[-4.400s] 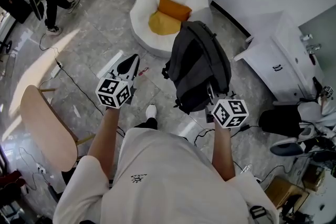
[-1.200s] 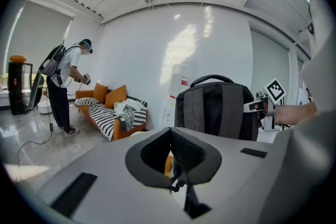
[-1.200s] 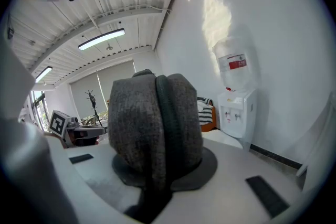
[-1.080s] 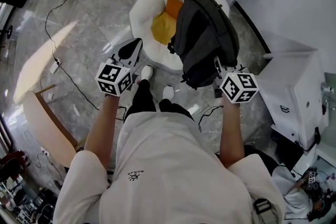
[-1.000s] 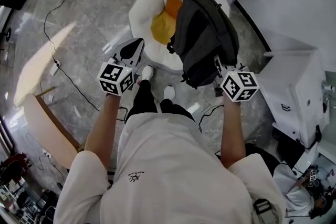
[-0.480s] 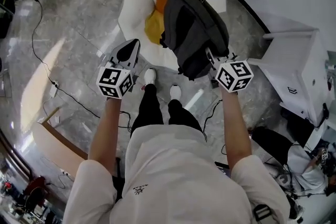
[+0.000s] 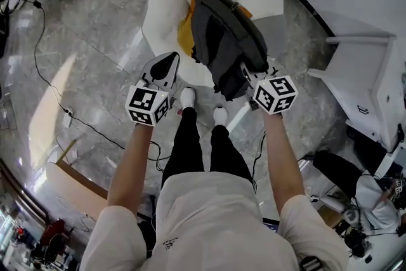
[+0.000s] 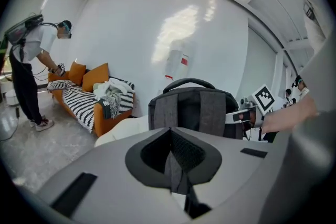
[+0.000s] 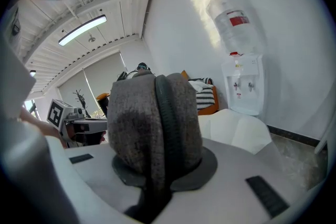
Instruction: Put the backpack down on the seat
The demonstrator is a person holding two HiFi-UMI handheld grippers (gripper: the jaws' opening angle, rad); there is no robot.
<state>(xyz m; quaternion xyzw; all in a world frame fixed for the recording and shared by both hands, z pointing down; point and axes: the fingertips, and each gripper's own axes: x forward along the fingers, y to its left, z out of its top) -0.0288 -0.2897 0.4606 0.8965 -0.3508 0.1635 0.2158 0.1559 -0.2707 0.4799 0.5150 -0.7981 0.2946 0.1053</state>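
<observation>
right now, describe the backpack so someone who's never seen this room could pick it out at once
Find the round white armchair at the top of the head view. Over its seat, the backpack is held by the right gripper. It is the only dark grey thing there, beside a yellow cushion.

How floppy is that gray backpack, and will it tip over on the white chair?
Probably soft outside: the backpack is cloth. Yet it stands upright with only the right gripper pinching one side, so it's likely padded, not limp. On the cushioned white seat it may lean.
</observation>
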